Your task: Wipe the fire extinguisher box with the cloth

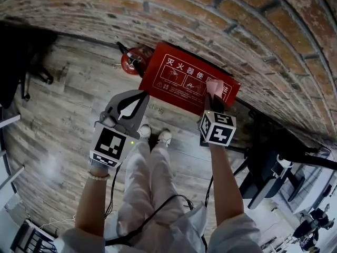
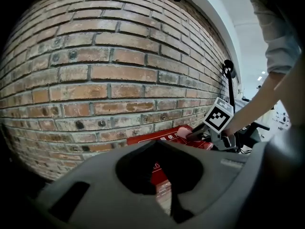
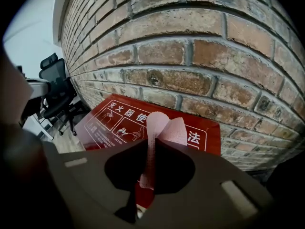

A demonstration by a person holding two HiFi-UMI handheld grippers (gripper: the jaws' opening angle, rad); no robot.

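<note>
The red fire extinguisher box [image 1: 181,80] with white print stands on the floor against the brick wall. My right gripper [image 1: 213,98] is over the box's right end, shut on a pink cloth [image 1: 215,87]. In the right gripper view the cloth [image 3: 167,130] sticks out past the gripper [image 3: 151,141] and hangs just over the box's top [image 3: 109,125]. My left gripper [image 1: 142,95] hovers left of the box's near edge, shut and holding nothing. The left gripper view shows the gripper [image 2: 156,143], the box [image 2: 159,137] and the cloth [image 2: 183,132] beyond it.
A red fire extinguisher [image 1: 131,61] stands left of the box. The brick wall [image 1: 221,20] runs behind. Black office chairs [image 1: 274,167] are at the right, dark furniture [image 1: 21,51] at the left. The person's shoes [image 1: 155,136] stand on the wooden floor [image 1: 63,120], and a cable [image 1: 158,210] hangs near the legs.
</note>
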